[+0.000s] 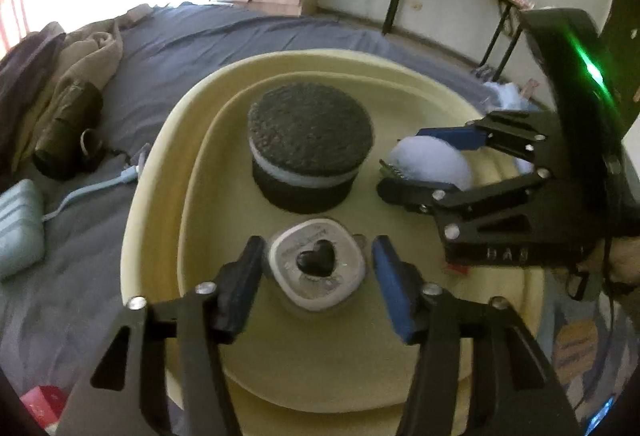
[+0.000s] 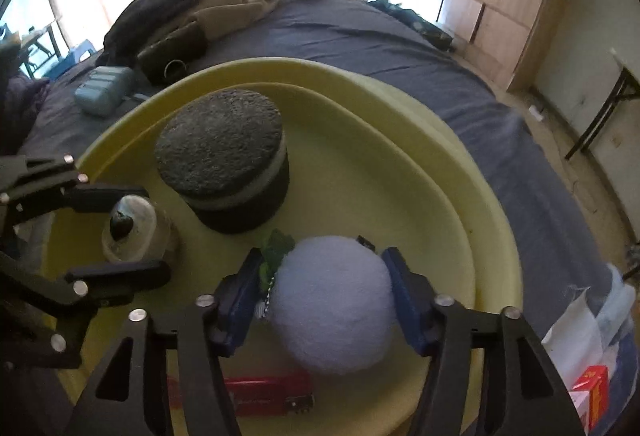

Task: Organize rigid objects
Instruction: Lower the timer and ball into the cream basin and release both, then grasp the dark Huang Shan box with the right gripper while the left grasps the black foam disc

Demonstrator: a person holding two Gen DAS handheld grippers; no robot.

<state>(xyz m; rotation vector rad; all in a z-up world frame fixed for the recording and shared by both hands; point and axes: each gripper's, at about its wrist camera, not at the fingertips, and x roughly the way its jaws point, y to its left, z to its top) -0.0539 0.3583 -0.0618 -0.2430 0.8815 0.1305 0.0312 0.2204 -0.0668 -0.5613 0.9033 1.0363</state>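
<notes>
I see one container, a pale yellow tub point(image 1: 160, 203) sitting on a dark blue bedsheet point(image 1: 208, 43). Four things lie in it. A round dark box with a speckled lid point(image 1: 308, 139) stands toward twelve o'clock of the tub floor. A small jar with a grey square lid and black heart knob point(image 1: 318, 268) stands at about six o'clock in my left wrist view, between the fingers of my left gripper point(image 1: 318, 278); the jaws are apart, with a clear gap on each side of the lid, so nothing is held. A fuzzy pale blue ball point(image 2: 332, 300), green tag at its ten o'clock, sits between the fingers of my right gripper point(image 2: 324, 306). The pads stand just beside it; I cannot tell whether they press. A flat red item point(image 2: 264, 394) lies at the ball's six o'clock.
</notes>
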